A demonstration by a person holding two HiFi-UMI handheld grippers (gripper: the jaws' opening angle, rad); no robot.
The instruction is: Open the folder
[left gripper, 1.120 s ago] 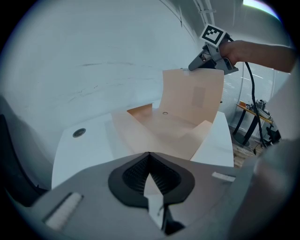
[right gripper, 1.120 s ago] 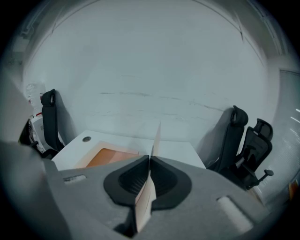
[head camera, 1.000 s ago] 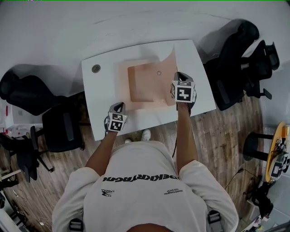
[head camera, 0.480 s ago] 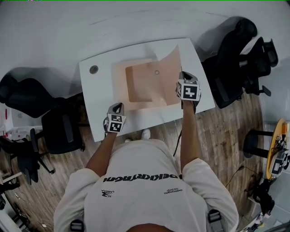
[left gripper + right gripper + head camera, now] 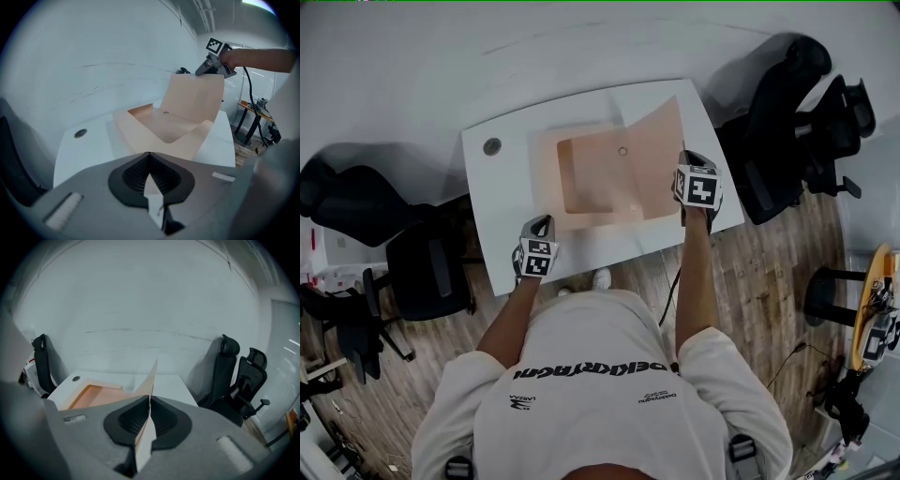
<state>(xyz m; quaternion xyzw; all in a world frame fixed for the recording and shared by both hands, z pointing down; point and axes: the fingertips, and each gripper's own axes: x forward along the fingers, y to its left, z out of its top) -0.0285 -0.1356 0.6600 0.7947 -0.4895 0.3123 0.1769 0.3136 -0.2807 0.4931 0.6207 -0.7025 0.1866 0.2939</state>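
Now the cover (image 5: 654, 155), pinched in right tongs (image 5: 686, 159), sits further from left tongs (image 5: 541, 223) and lower than a second ago, so the folder (image 5: 586, 178) is nearly open; left tongs pinch its near edge.

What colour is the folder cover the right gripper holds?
Plain pale peach. The folder cover, pinched by the right gripper, shows best in the head view.

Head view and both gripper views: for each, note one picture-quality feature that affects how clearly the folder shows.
Head view: dim, with edges bowed by the wide lens, and the folder is pale against the white table. Left gripper view: a dark round vignette, but the folder is sharp and its raised cover plain. Right gripper view: hazy and bluish, the cover seen only edge-on.
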